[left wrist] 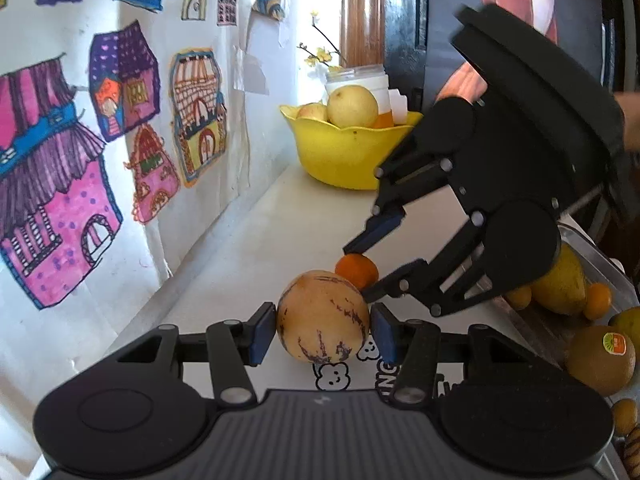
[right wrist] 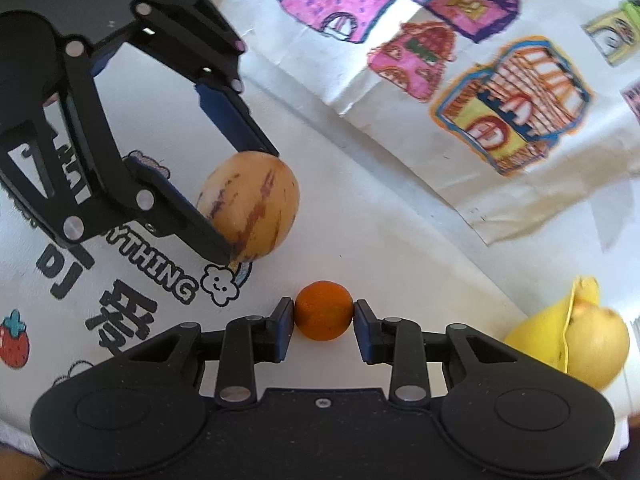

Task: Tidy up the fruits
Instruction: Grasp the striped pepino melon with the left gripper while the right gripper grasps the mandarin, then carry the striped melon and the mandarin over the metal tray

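Grasp step done: pepino melon (left wrist: pixel 323 316) clamped in left tool (left wrist: pixel 323 330), small orange (right wrist: pixel 324 310) in right tool (right wrist: pixel 324 326); both to be lifted into yellow bowl (left wrist: pixel 344 152).

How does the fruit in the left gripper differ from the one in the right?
The striped fruit is larger, pale yellow with purple streaks; the small orange is plain orange. The left gripper stands wider around the striped fruit than the right gripper around the small orange. Both are round and clamped.
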